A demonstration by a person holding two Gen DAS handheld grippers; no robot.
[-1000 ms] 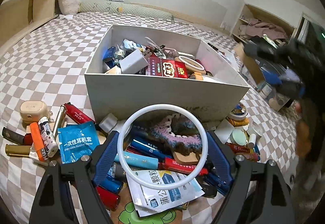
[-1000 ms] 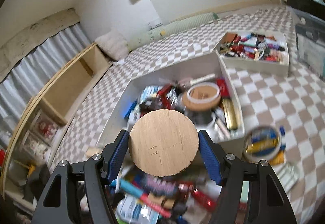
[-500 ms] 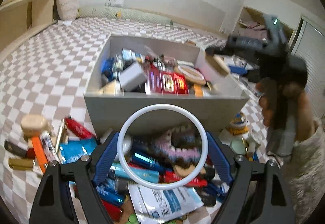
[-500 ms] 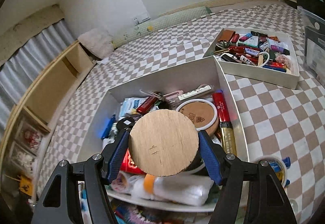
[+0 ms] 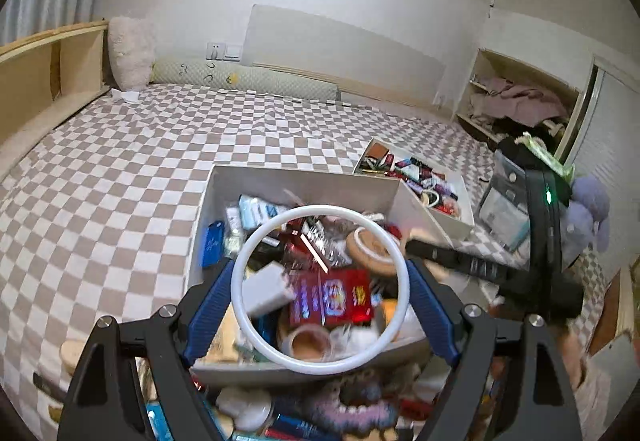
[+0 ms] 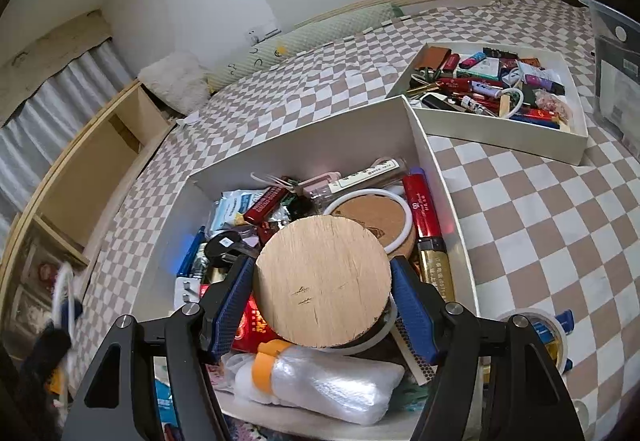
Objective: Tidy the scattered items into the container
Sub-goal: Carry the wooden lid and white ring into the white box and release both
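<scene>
The left handheld gripper (image 5: 322, 295) is showing two black angular arms with triangular cut-outs, silver round-headed screws sitting at the joints, and blue ribbed pads (image 5: 209, 307) lining the inner faces of its fingers. The right handheld gripper (image 6: 323, 287) is wearing the same build: black arms, silver screws, blue textured pads (image 6: 412, 315). Seen from the left camera, its black body is carrying a small glowing green light, and a pale fuzzy sleeve (image 5: 596, 397) is covering the wrist below it.

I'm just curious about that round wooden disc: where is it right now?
In the right wrist view, the wooden disc sits clamped in the right gripper, above the near part of the big white box.
</scene>
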